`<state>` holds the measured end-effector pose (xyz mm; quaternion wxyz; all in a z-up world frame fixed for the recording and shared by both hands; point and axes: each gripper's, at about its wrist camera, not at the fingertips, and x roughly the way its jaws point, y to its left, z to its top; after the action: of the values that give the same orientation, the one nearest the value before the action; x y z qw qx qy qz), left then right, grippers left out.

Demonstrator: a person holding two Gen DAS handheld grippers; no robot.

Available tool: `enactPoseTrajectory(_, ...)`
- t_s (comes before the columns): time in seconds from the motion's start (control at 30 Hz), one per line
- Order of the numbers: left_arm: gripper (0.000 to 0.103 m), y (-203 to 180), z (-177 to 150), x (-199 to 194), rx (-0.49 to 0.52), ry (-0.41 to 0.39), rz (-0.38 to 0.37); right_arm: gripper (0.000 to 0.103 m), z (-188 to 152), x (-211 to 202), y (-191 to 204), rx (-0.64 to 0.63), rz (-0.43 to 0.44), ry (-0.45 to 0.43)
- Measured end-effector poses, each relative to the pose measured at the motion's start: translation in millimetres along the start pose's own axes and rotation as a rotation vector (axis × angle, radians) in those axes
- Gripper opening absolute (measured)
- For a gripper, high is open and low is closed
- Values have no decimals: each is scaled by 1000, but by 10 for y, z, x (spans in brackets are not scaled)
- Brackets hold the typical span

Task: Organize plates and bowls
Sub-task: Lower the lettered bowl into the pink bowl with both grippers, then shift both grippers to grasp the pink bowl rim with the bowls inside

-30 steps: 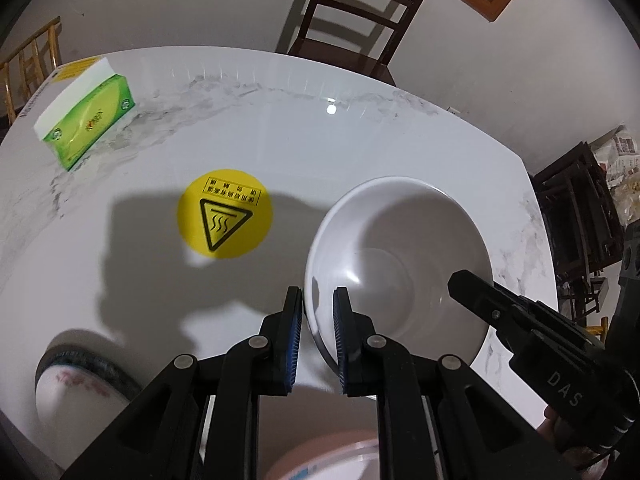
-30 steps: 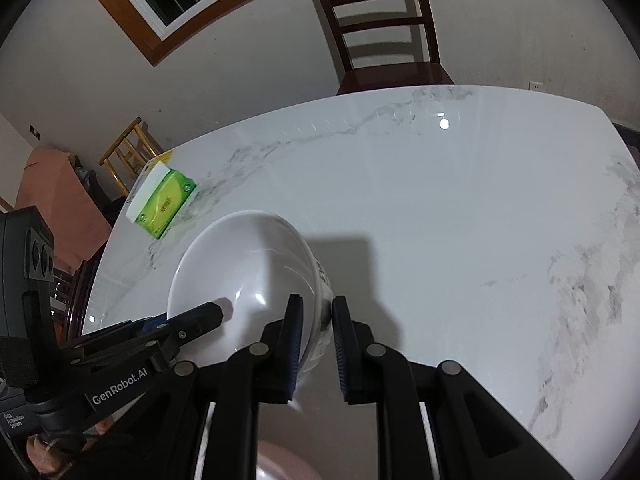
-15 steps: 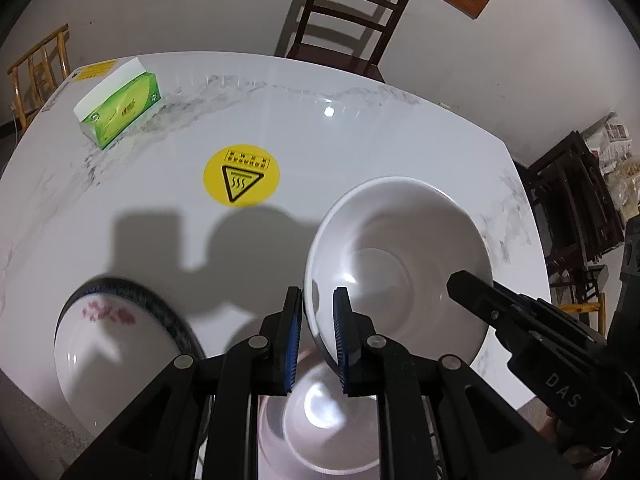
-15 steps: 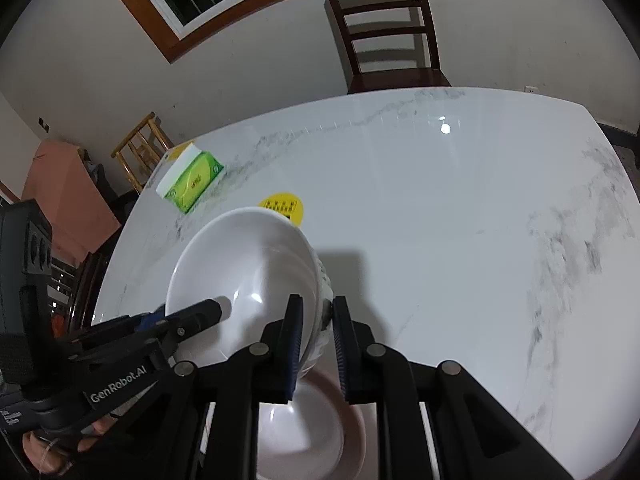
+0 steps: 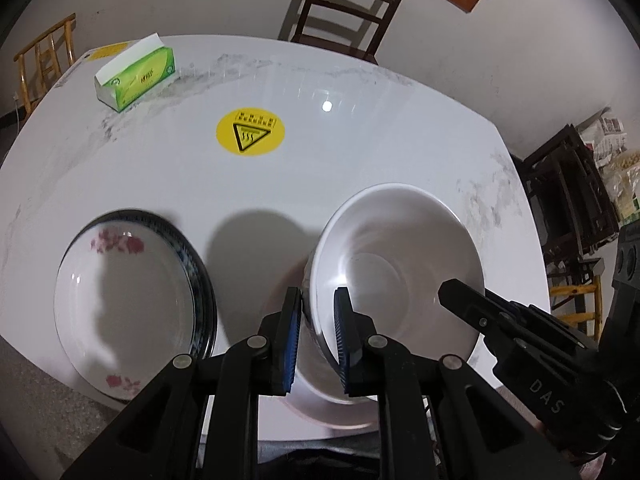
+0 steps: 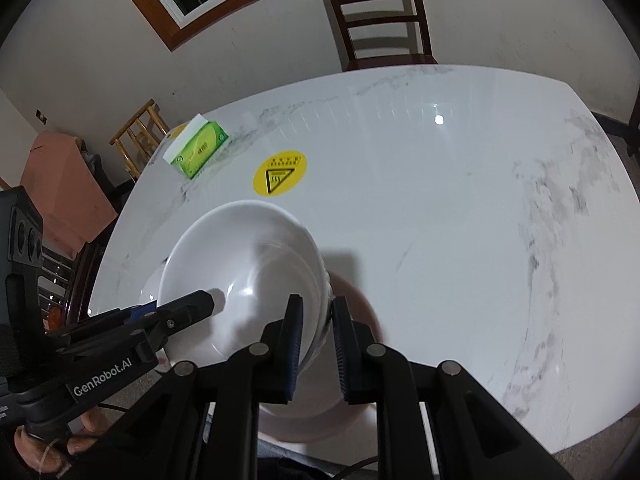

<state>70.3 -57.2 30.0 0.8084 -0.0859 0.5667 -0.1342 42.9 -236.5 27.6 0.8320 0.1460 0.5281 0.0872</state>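
Observation:
A plain white bowl [image 5: 400,280] hangs between both grippers above the near table edge. My left gripper [image 5: 317,336] is shut on its left rim. My right gripper [image 6: 316,340] is shut on its right rim; the bowl also shows in the right wrist view [image 6: 244,276]. Under the bowl lies a pink-edged white dish [image 5: 340,412], partly hidden, also seen in the right wrist view [image 6: 360,304]. A flowered plate with a dark blue rim [image 5: 128,300] lies on the table to the left.
The white marble table [image 5: 360,152] carries a round yellow warning sticker [image 5: 250,132] and a green tissue box [image 5: 136,74] at the far left. A dark wooden chair [image 6: 380,20] stands behind the table. Dark furniture [image 5: 568,200] stands to the right.
Both grippers have drawn back toward the near table edge with the bowl held between them. The flowered plate and the dish under the bowl have come into fuller view.

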Motion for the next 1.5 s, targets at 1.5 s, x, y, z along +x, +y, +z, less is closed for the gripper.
enactPoseTrajectory(1.5,22,127,-288,195,-5,25,-24,19,-368,323,-172,63,24,83)
